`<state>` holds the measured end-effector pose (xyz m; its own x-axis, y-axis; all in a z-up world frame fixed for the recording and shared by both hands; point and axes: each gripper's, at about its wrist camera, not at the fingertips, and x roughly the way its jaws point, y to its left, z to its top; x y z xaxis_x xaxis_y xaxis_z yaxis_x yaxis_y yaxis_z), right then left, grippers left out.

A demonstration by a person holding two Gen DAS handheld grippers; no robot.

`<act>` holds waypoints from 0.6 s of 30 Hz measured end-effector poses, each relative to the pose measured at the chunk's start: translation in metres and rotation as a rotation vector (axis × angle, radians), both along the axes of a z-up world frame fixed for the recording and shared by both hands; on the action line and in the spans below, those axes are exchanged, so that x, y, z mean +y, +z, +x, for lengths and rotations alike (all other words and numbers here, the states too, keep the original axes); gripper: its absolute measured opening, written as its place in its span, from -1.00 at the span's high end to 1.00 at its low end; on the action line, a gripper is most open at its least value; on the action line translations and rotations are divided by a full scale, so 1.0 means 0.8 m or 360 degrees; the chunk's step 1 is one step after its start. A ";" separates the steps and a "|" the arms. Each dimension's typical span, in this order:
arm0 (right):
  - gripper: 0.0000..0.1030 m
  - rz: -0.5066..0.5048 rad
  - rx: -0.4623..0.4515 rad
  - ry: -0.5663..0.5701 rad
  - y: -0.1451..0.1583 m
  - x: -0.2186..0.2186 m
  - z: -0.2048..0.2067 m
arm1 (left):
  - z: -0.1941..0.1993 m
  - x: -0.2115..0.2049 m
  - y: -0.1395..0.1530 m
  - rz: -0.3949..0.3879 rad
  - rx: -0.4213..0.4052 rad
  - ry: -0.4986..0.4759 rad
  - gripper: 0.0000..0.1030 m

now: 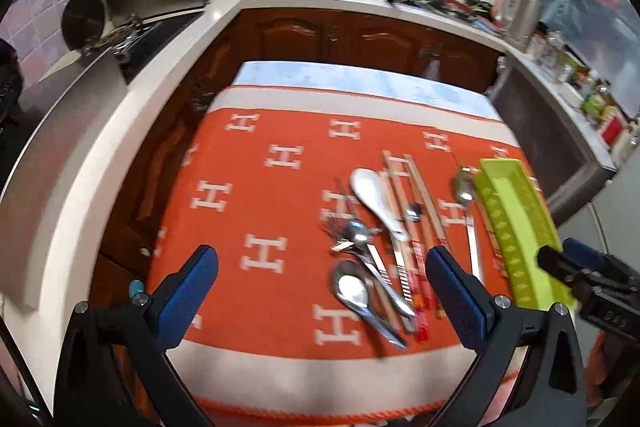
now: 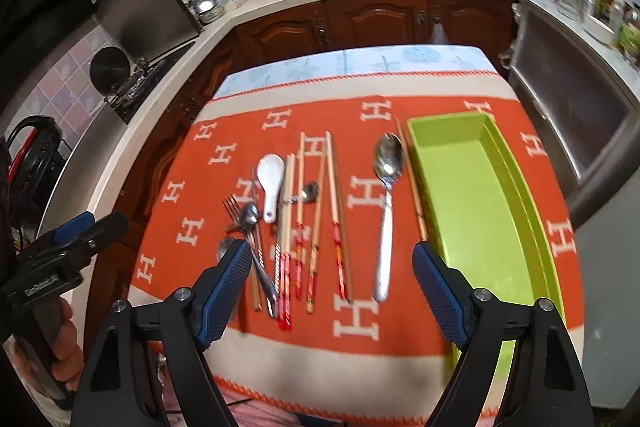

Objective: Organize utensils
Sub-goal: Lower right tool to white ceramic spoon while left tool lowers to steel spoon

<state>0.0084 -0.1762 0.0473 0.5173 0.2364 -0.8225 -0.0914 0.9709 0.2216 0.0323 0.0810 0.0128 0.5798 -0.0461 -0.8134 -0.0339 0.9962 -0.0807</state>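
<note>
My left gripper (image 1: 322,291) hangs wide open over the near edge of the orange cloth (image 1: 256,187), nothing between its blue pads. My right gripper (image 2: 332,287) is open too, empty, above the chopsticks (image 2: 316,227). The utensils lie loose on the cloth: a white spoon (image 2: 270,183), a fork (image 2: 240,223), and a big metal spoon (image 2: 386,195) just left of the empty green tray (image 2: 472,195).

We see utensils (image 2: 304,223) lying mid-counter (image 2: 400,359), a large spoon (image 2: 386,195) to their right, the tray (image 2: 472,195) along the counter's right edge.
</note>
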 end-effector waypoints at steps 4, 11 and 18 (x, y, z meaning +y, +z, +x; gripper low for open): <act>-0.57 0.0043 0.0023 0.0070 -0.001 0.023 0.037 | 0.024 0.025 -0.025 -0.0093 0.0141 0.0007 -0.99; -0.37 0.0109 0.0116 0.0160 -0.036 0.061 0.090 | 0.037 0.026 -0.102 -0.0362 0.0381 -0.0126 -0.96; -0.22 0.0185 0.0260 0.0193 -0.096 0.076 0.114 | 0.042 0.014 -0.170 -0.0532 0.0494 -0.0185 -0.34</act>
